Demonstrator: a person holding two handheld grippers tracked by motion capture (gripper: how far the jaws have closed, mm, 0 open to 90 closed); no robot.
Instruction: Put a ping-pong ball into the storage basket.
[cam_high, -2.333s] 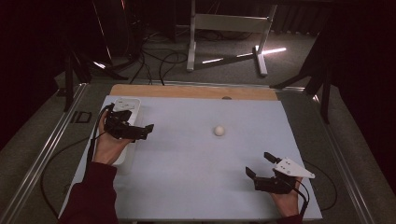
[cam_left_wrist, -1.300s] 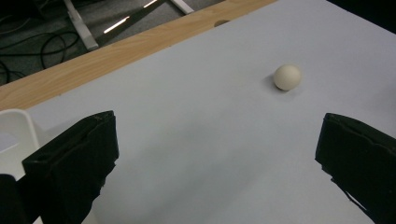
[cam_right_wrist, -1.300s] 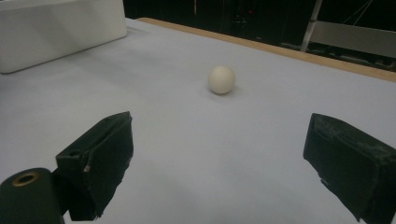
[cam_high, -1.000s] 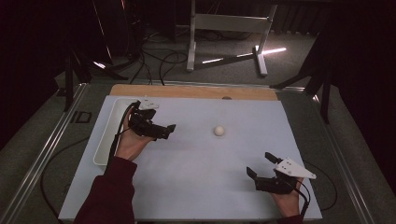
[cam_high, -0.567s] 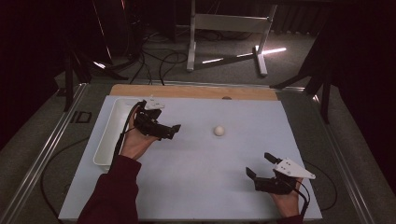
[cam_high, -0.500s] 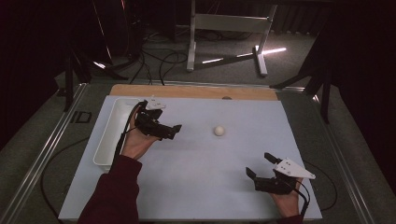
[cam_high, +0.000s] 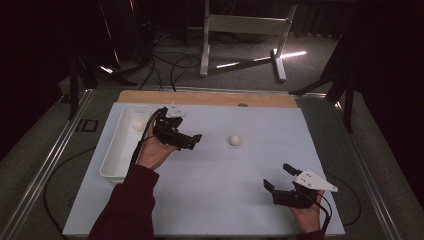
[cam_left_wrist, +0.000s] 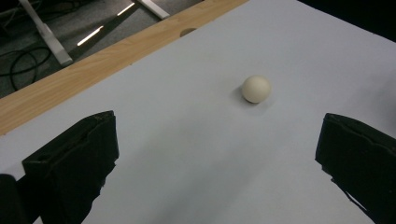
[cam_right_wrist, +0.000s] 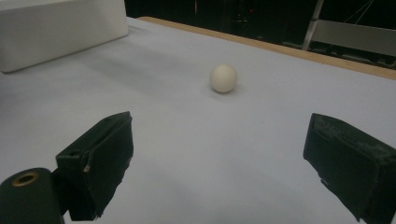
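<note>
A small white ball lies on the pale blue mat, a little right of its middle; it also appears as the ball and the ball. My left gripper hovers to the ball's left, open and empty, jaws pointing at it. In the left gripper view the gripper has wide-apart jaws with the ball ahead and to the right. My right gripper rests near the mat's front right, open, nothing between its jaws. A second white ball sits in the tray.
A white rectangular tray stands along the mat's left side, also visible as the tray. A wooden strip borders the far edge of the mat. Cables and a metal stand lie beyond the table.
My left gripper has moved right, from over the tray to the mat nearer the loose ball. The right gripper and the ball have stayed put.
</note>
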